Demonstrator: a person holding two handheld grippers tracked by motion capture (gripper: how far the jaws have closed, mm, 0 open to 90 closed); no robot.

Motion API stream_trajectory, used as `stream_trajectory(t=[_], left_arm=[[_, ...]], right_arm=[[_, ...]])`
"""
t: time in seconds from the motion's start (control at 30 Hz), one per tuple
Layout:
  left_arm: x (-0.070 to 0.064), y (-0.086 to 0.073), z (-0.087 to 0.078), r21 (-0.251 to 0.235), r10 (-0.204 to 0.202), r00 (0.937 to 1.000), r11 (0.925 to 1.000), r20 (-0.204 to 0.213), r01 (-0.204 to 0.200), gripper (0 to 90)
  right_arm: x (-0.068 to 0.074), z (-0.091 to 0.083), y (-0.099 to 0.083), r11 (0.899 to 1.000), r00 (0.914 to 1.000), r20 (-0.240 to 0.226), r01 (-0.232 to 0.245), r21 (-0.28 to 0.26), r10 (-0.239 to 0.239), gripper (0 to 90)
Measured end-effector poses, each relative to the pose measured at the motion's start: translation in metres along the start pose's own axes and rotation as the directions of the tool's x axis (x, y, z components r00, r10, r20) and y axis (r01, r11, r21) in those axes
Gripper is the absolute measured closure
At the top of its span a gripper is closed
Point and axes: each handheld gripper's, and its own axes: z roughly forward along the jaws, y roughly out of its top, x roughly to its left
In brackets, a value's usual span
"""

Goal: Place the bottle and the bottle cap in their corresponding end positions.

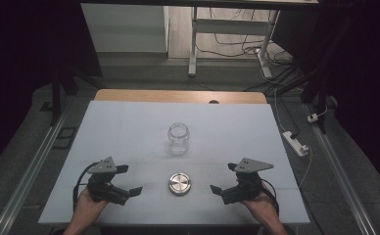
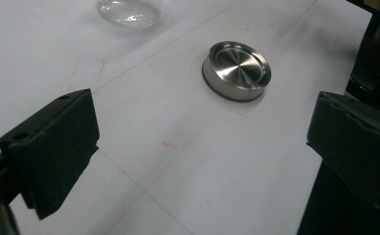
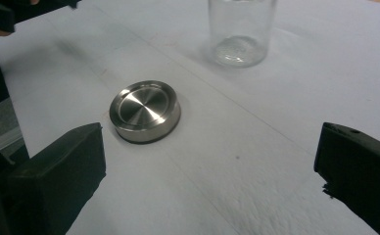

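Lid (image 1: 179, 183): we see the round metal lid lying flat on the white table (image 1: 129, 122), near the front edge, between our two grippers and touching neither.
Jar (image 1: 178, 138): clear glass, upright, open-mouthed, just behind the lid, apart from it.
Left gripper (image 1: 128, 179): we hold it left of the lid, jaws spread wide, nothing between them.
Right gripper (image 1: 224, 178): we hold it right of the lid, jaws spread wide too, nothing gripped.
Table: faint reddish marks on the surface near the lid in the left gripper view.

The lid (image 1: 179, 184) lies before the jar (image 1: 178, 138), between both grippers.
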Motion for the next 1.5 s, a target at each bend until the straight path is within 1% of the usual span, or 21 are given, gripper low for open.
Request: stream_trajectory(t=[0.23,0.5,0.67,0.87,1.03,1.17,1.23,1.33,1.43,1.5], left_arm=[[-0.001,-0.014,-0.019,-0.036,-0.037,0.9989,0.9987,-0.027,0.036,0.0],[-0.003,-0.029,-0.034,-0.048,-0.063,0.9958,0.997,-0.066,0.06,0.0],[-0.003,-0.038,-0.039,-0.04,-0.075,0.9935,0.9966,-0.085,0.072,0.0],[-0.004,-0.048,-0.046,-0.035,-0.091,0.99,0.9956,-0.109,0.087,0.0],[-0.003,-0.056,-0.051,-0.029,-0.111,0.9852,0.9938,-0.131,0.108,0.0],[-0.002,-0.062,-0.052,-0.01,-0.12,0.9813,0.9927,-0.151,0.12,0.0],[-0.002,-0.064,-0.052,0.002,-0.118,0.9792,0.9928,-0.165,0.12,0.0],[-0.002,-0.068,-0.053,0.014,-0.122,0.9775,0.9919,-0.172,0.126,0.0],[-0.002,-0.07,-0.055,0.022,-0.123,0.9744,0.9914,-0.188,0.129,0.0],[-0.002,-0.072,-0.057,0.027,-0.129,0.9718,0.9902,-0.197,0.137,0.0]], right_arm=[[-0.009,-0.02,-0.011,0.999,0.9985,0.047,-0.027,-0.027,0.028,0.0],[-0.016,-0.033,-0.026,0.999,0.9947,0.092,-0.045,-0.01,0.046,0.0],[-0.021,-0.04,-0.034,0.998,0.9912,0.115,-0.064,-0.01,0.065,0.0],[-0.024,-0.047,-0.043,0.997,0.9865,0.142,-0.082,0.002,0.081,0.0],[-0.027,-0.051,-0.052,0.995,0.9812,0.167,-0.1,0.015,0.097,0.0],[-0.028,-0.055,-0.058,0.994,0.9776,0.182,-0.111,0.024,0.105,0.0],[-0.029,-0.056,-0.061,0.993,0.9756,0.189,-0.118,0.028,0.111,0.0],[-0.029,-0.058,-0.065,0.99,0.9722,0.198,-0.135,0.034,0.125,0.0],[-0.029,-0.06,-0.068,0.989,0.9705,0.203,-0.142,0.045,0.131,0.0],[-0.029,-0.061,-0.068,0.988,0.9683,0.21,-0.147,0.039,0.135,0.0]])
